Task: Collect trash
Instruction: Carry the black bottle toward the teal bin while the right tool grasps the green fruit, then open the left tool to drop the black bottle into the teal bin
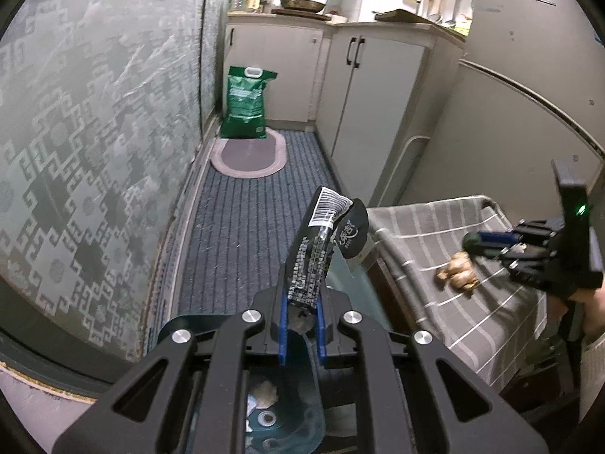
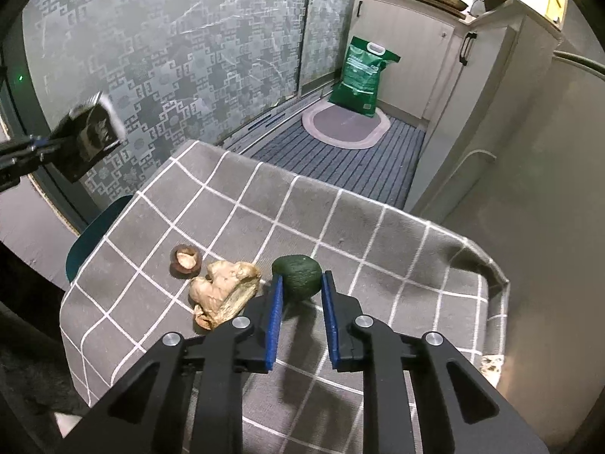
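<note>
My left gripper [image 1: 300, 312] is shut on a crumpled black snack wrapper [image 1: 321, 246], held in the air over a teal bin [image 1: 287, 416] beside the table; the wrapper also shows in the right wrist view [image 2: 89, 138]. My right gripper [image 2: 300, 283] is open, its blue fingers on either side of a dark green avocado [image 2: 297, 274] on the grey checked tablecloth [image 2: 397, 265]. A piece of ginger [image 2: 223, 289] and a brown nut shell [image 2: 184, 260] lie just left of the avocado. The right gripper also shows in the left wrist view [image 1: 472, 242], above the ginger [image 1: 457, 270].
A patterned glass door [image 1: 94, 132] runs along the left. A green sack [image 1: 245, 102] and an oval mat [image 1: 247, 155] lie on the striped floor mat [image 1: 242, 234]. White cabinets [image 1: 370, 87] with a pan [image 1: 302, 2] stand at the back.
</note>
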A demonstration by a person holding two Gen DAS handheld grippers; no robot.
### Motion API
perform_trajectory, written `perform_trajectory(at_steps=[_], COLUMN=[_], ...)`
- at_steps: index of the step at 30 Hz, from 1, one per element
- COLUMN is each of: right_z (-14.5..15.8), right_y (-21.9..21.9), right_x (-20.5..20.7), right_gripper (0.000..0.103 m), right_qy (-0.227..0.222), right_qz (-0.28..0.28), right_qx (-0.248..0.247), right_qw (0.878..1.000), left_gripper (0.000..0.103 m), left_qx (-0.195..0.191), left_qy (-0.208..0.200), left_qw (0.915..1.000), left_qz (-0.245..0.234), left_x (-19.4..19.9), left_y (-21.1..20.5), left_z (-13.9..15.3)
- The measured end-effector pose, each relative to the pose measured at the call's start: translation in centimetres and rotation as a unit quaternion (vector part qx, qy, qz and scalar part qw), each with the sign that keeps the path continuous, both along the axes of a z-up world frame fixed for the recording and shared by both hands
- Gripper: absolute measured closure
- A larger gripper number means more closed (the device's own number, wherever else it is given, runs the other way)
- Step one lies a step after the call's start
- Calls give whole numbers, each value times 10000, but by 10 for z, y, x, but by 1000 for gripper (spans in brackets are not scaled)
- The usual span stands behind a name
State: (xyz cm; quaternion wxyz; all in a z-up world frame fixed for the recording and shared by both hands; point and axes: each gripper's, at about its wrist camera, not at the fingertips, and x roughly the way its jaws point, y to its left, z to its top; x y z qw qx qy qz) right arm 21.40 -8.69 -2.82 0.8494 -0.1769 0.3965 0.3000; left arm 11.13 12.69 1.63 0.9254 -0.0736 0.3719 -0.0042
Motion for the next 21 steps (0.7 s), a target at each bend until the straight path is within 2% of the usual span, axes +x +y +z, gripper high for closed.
perform_trajectory(at_steps=[9, 21], right_z=[33, 52], right_y=[6, 72], right_x=[-10, -40], right_gripper=[83, 83], right_qy=[-201, -186], right_qz=[2, 725], right_qx=[388, 623], right_qw=[9990, 9952], left_gripper=[90, 90], left_qx=[114, 349], left_qy=[432, 1158], left_qw=[9989, 9927], left_qz=[142, 25], left_x=[-9, -22], left_y=[23, 37], left_z=[-28, -80])
